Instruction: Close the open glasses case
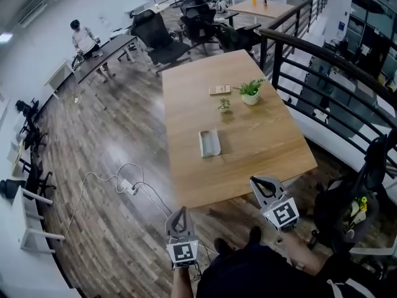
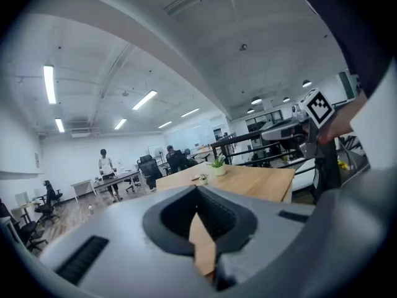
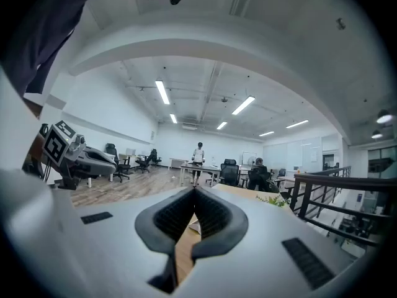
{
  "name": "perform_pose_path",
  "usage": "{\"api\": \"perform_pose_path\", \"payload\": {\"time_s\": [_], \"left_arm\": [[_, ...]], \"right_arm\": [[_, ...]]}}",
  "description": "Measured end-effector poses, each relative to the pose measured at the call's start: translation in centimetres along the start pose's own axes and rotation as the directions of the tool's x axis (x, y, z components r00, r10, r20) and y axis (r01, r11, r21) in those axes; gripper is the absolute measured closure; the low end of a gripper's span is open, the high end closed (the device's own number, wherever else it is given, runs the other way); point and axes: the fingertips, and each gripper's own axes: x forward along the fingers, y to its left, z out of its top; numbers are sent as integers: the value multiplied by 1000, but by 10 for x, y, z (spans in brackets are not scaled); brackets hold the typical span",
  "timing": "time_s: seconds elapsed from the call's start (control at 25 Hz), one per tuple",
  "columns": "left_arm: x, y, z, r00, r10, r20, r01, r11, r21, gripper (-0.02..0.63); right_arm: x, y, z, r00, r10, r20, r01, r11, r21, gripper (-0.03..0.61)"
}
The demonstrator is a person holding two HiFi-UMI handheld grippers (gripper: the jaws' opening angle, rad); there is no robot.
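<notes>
The open grey glasses case (image 1: 209, 143) lies on the wooden table (image 1: 260, 148), near its middle, with its lid laid flat. Both grippers hang short of the table's near edge, away from the case. My left gripper (image 1: 180, 213) is over the floor at the bottom centre; in the left gripper view its jaws meet at the tips (image 2: 198, 188), shut and holding nothing. My right gripper (image 1: 263, 184) is by the table's near right corner; its jaws (image 3: 195, 190) are also shut and hold nothing. Each gripper view shows the table beyond the jaws.
Two small potted plants (image 1: 250, 92) (image 1: 224, 105) and a flat wooden item (image 1: 219, 89) stand farther back on the table. A black railing (image 1: 310, 67) runs along the right. A cable and power strip (image 1: 129, 187) lie on the floor at left. Office chairs (image 1: 158, 39) and a person (image 1: 80, 37) are far off.
</notes>
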Motion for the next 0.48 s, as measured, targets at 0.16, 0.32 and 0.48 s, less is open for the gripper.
{"api": "perform_pose_path", "payload": {"time_s": [0.16,0.32,0.48], "left_arm": [[3,-4,1,1000,-5,-12,5,1000,4,615],[6,-14,4,999,-13,-29,14,1000,18,615],[10,-25,11,999,1,-34,0,1000,12,615]], "right_arm": [[-4,-8,3,999,-6,50,5,1000,24,563],[-12,-12,-7,1000,15,18,-16,998,53,563],[-20,-24,-8,997,30,67,-38,993,113,403]]}}
